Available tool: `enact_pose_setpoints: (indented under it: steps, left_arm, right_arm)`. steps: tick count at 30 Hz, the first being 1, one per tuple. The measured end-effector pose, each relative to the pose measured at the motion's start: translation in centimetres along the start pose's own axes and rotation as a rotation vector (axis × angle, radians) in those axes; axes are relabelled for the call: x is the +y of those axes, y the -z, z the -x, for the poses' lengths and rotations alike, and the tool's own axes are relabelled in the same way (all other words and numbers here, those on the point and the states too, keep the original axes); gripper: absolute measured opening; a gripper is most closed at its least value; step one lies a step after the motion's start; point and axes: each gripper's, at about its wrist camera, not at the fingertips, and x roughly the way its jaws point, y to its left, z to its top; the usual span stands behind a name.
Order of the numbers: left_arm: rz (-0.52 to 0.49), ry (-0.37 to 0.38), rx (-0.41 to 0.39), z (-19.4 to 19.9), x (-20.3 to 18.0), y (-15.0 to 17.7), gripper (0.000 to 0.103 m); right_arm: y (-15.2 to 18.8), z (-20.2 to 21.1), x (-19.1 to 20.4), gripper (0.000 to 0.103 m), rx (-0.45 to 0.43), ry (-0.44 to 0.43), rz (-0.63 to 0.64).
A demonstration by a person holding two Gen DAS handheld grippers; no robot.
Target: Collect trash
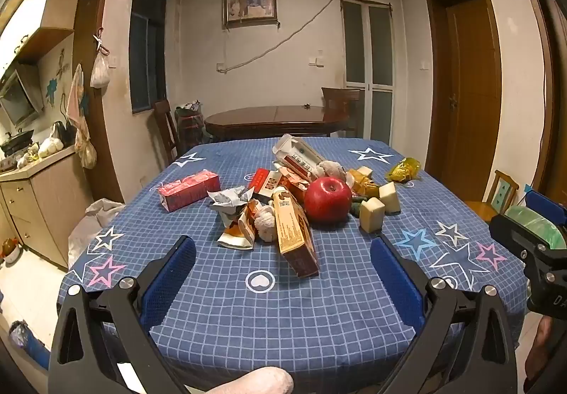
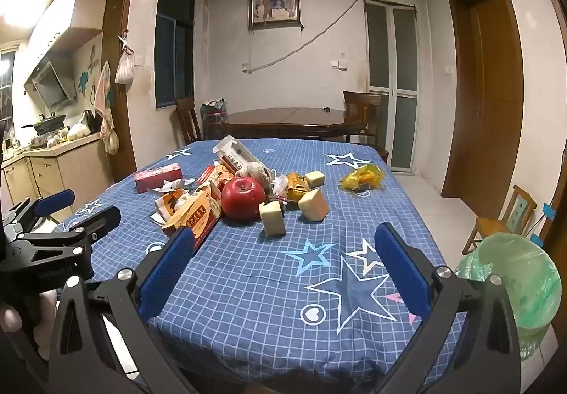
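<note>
Not much to read. Big red Chinese signs on the orange box (image 2: 193,216) lying flat on the counter (image 2: 248,287), too blurry to make out. A square code patch on the top end of that orange box (image 1: 283,204). Dark Chinese signs on the white carton (image 2: 235,154) at the back of the pile, also too small to read. Faint pale letters on the black body of the left gripper (image 2: 56,273), blurred, cannot tell the words.

Crumpled wrappers (image 1: 235,216) and flattened cartons (image 1: 294,234) lie heaped mid-table — green-lined bin (image 2: 524,287) stands open beside it.
</note>
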Motion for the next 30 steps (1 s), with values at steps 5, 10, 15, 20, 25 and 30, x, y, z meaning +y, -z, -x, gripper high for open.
enact_pose_setpoints:
  steps: [5,10,15,20,25,30]
  left_arm:
    - [0.001,-0.004,-0.003,0.2,0.1,-0.1,0.098]
    - [-0.004,-0.002,0.004,0.0,0.0,0.0,0.098]
    - [-0.004,0.001,0.005,-0.2,-0.3,0.2,0.098]
    - [-0.005,0.004,0.006,-0.8,-0.8,0.8,0.098]
    - [-0.004,0.004,0.008,-1.0,-0.9,0.8,0.098]
    - [-0.004,0.006,0.011,-1.5,-1.5,1.1,0.098]
  right_arm:
    - [0.0,-0.1,-0.1,0.098,0.004,-0.001,-0.004]
    - [0.1,-0.1,-0.1,0.098,0.004,-0.001,-0.003]
    - [0.1,-0.1,-0.1,0.098,0.006,-0.002,-0.003]
    - [0.1,-0.1,-0.1,0.098,0.007,-0.001,-0.005]
    - [0.2,-0.1,-0.1,0.098,0.007,-0.001,-0.005]
    - [0.2,-0.2,-0.2,0.098,0.009,-0.001,-0.006]
